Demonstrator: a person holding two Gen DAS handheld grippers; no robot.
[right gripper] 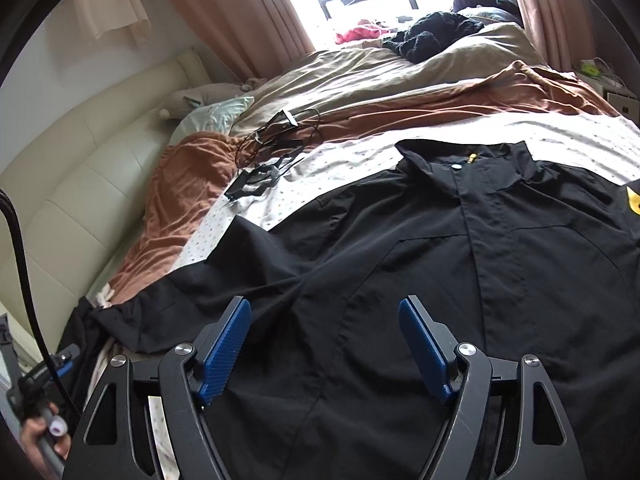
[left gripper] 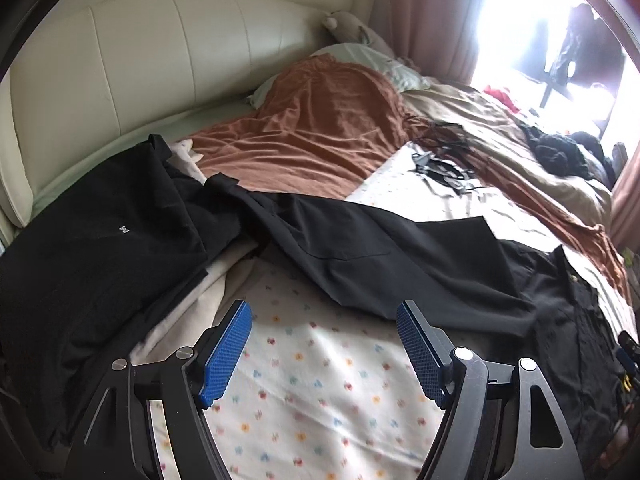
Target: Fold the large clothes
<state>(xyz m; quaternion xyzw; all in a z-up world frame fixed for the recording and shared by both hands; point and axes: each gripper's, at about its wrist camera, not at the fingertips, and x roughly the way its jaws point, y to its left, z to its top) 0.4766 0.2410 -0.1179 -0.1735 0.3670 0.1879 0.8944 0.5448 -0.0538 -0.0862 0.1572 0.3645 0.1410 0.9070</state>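
Garment: black jacket, spread front-up on the patterned sheet of the bed, collar toward the window side.
Long axis: runs from hem, nearest the right wrist camera, up the closed placket to the collar; collar end points away from the camera.
Sleeve: one black sleeve stretched sideways across the sheet toward the headboard, end lying against a folded dark pile.
Left gripper: released, blue pads apart, nothing between them; hangs over bare sheet just short of the sleeve.
Right gripper: released, pads apart, above the jacket's lower front; contact with cloth not established.
Handling, judged: thin woven fabric, light, limp, likely smooth and prone to slipping; no stiffness to hold a crease unaided.
Grip points, judged: sleeve cuff or edge for the left; hem or shoulder seam for the right, pinching a doubled edge.
Nearby clutter: black cables on the sheet beyond the jacket, apart from it.
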